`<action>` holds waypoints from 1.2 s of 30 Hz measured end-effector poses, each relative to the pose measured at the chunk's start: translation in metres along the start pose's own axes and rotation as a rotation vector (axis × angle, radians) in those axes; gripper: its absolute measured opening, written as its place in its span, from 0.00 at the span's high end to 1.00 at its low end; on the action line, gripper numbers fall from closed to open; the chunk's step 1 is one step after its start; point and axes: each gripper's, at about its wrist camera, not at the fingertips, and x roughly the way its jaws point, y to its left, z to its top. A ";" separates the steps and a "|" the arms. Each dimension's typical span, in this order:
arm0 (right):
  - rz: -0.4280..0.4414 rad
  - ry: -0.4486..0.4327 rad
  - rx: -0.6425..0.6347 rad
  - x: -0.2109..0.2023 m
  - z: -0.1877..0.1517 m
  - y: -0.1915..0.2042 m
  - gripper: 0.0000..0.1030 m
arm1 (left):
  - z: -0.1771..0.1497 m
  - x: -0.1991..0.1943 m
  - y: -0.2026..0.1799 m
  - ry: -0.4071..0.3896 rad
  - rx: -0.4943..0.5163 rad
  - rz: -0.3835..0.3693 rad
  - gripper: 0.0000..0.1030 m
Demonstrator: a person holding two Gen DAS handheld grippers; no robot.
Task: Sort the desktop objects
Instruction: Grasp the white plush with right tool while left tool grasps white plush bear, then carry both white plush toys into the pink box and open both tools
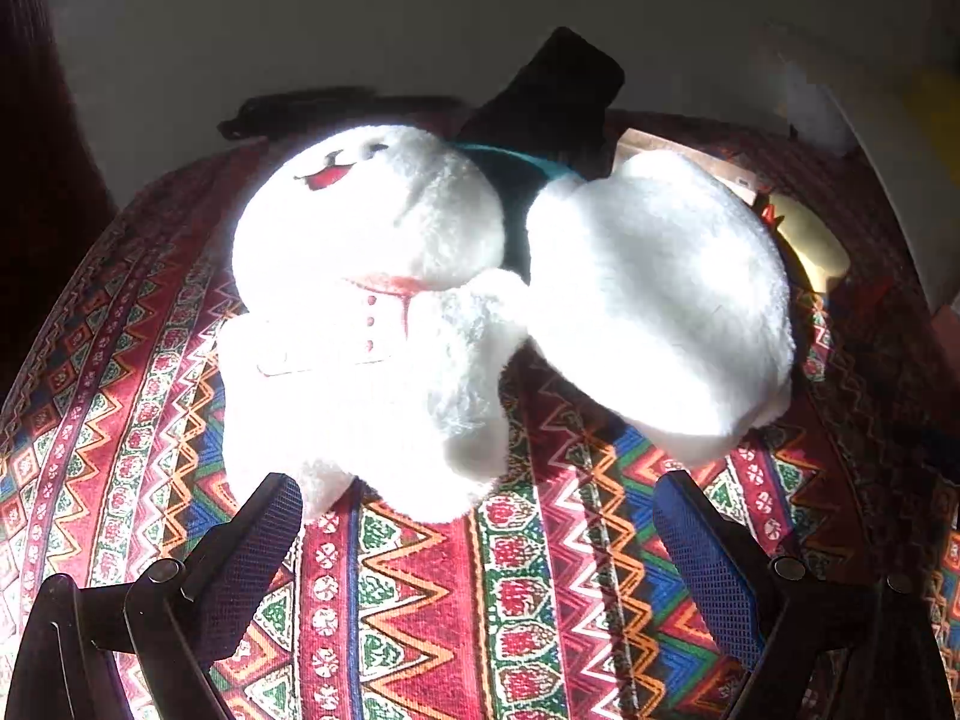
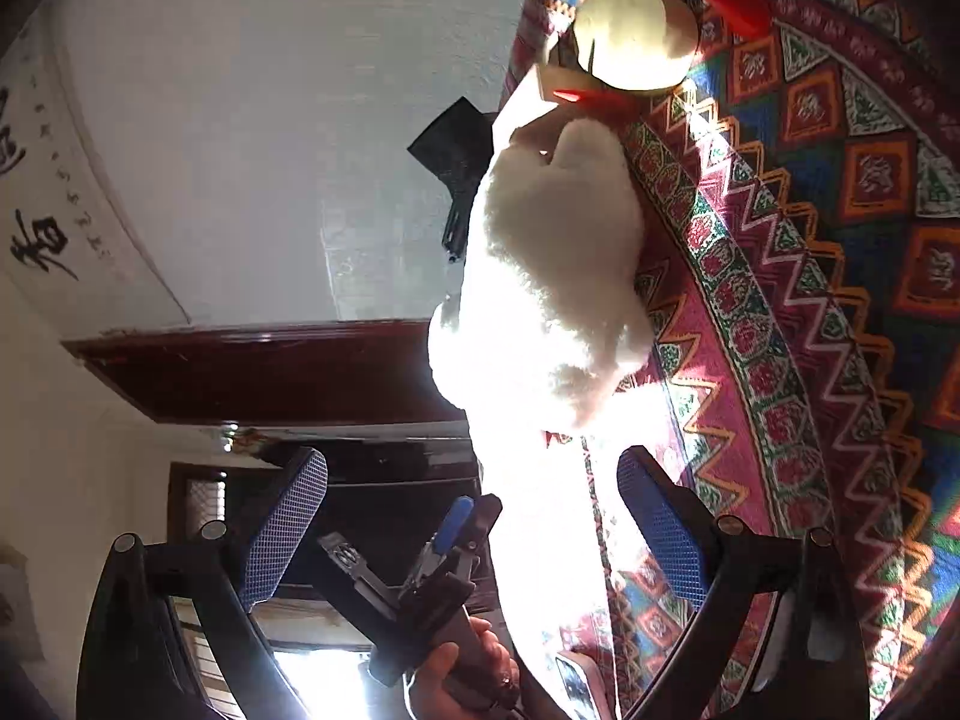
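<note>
A white plush snowman [image 1: 366,312] with a red mouth and small buttons lies face up on the patterned cloth [image 1: 540,600]. A second white plush mass [image 1: 660,300] presses against its right side; I cannot tell if it is a separate toy. A black hat [image 1: 552,90] with a teal band sits behind them. My left gripper [image 1: 474,516] is open, with its fingers either side of the snowman's lower end, not touching it. In the right wrist view the plush [image 2: 540,300] fills the middle. My right gripper [image 2: 474,510] is open around its near end.
A gold rounded object [image 1: 810,246] and a brown card packet [image 1: 678,156] lie behind the plush at the right; the gold one [image 2: 636,36] also shows beside a red piece [image 2: 726,6]. A hand [image 2: 456,678] grips the other gripper's handle. A dark wooden door frame [image 2: 270,372] and white wall stand beyond.
</note>
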 end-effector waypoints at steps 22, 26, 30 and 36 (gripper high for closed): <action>-0.207 0.007 -0.195 0.155 0.030 0.011 0.31 | 0.032 0.075 0.061 -0.037 -0.029 0.067 0.11; -0.123 0.009 -0.238 0.133 -0.001 0.047 0.31 | 0.018 0.037 0.084 -0.039 -0.142 -0.025 0.13; -0.061 0.010 -0.297 0.101 -0.045 0.085 0.31 | -0.007 -0.020 0.096 -0.081 -0.235 -0.081 0.21; 0.005 -0.041 -0.387 0.020 -0.093 0.128 0.30 | -0.032 -0.122 0.096 -0.224 -0.286 -0.171 0.43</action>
